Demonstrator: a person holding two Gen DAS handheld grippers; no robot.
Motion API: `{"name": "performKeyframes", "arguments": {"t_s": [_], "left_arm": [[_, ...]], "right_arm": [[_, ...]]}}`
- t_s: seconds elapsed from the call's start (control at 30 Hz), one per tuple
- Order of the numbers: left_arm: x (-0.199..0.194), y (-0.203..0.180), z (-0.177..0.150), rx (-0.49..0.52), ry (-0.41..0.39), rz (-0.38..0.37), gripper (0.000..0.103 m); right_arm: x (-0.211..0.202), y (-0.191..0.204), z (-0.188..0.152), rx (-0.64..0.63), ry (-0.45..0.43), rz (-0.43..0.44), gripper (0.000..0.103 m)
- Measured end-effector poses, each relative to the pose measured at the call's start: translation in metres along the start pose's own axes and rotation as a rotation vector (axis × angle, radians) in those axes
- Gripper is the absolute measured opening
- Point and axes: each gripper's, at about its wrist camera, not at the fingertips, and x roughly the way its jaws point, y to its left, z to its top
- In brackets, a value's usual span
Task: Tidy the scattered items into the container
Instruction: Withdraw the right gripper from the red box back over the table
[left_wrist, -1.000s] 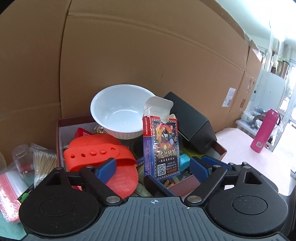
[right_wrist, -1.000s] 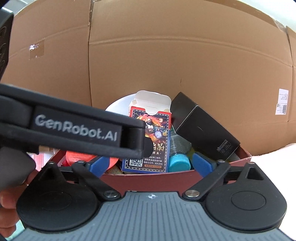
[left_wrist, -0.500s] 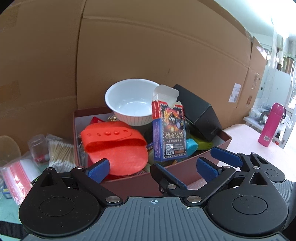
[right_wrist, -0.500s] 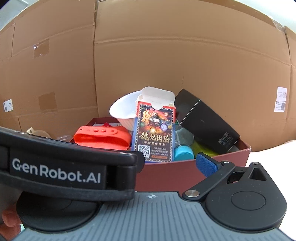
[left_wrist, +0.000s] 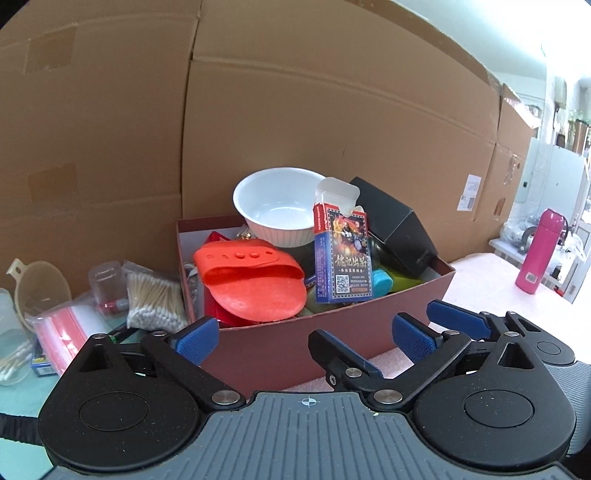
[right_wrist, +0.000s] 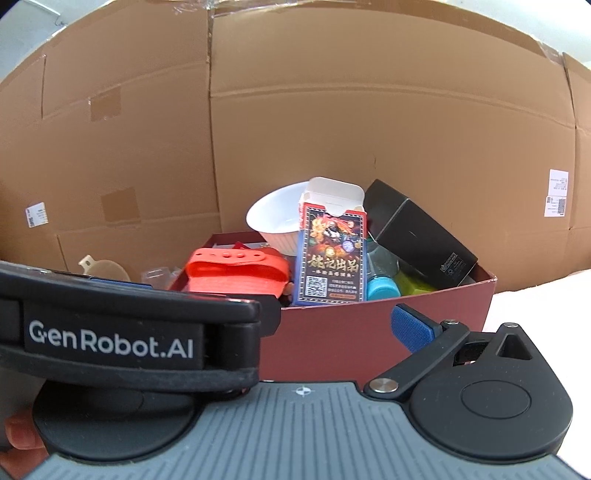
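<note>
Both grippers have pulled back from the dark red cardboard box (left_wrist: 332, 343) over the last second; earlier we sat right over its contents, now its front wall fills the lower centre of both views. The upright playing-card box with the open white flap (left_wrist: 341, 254) stays standing inside, so we judge that drop-off done and the retreat a reset for the next pick.

The left gripper (left_wrist: 306, 330) is open and empty, blue pads spread wide at bottom centre of the left view. The right gripper (left_wrist: 448, 325) shows there at lower right, also spread and holding nothing; in its own view only its right blue pad (right_wrist: 410, 328) is visible, the left one hidden behind the left tool's black body.

Container contents, left view:
- orange silicone mitt with holes (left_wrist: 251, 284), centre left, lying on top
- white ribbed plastic bowl (left_wrist: 280, 212), back, tilted toward us
- black rectangular carton (left_wrist: 395, 225), leaning on the back right corner
- teal round cap (left_wrist: 380, 280) and a lime green piece (left_wrist: 402, 278) low at the right
The box looks fairly full.

Still scattered outside, at mid-left of the left view:
- clear bag of cotton swabs (left_wrist: 153, 299), touching the box's left wall
- small clear plastic cup (left_wrist: 105, 278)
- red-striped zip bag (left_wrist: 64, 332)
- beige plastic strainer (left_wrist: 38, 282)
We judge these the next targets, nearest the left gripper.
</note>
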Motion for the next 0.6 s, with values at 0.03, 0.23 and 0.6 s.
{"name": "performKeyframes", "arguments": {"t_s": [0.03, 0.23, 0.6], "left_arm": [[-0.004, 0.0, -0.001, -0.001, -0.003, 0.001, 0.103], [-0.028, 0.003, -0.006, -0.004, -0.013, 0.015, 0.103], [-0.067, 0.024, -0.025, -0.05, -0.002, 0.047, 0.103]], "right_arm": [[-0.003, 0.002, 0.0, 0.0, -0.002, 0.001, 0.103], [-0.021, 0.012, 0.001, 0.004, -0.008, 0.018, 0.103], [-0.046, 0.048, -0.006, -0.043, 0.007, 0.064, 0.103]]}}
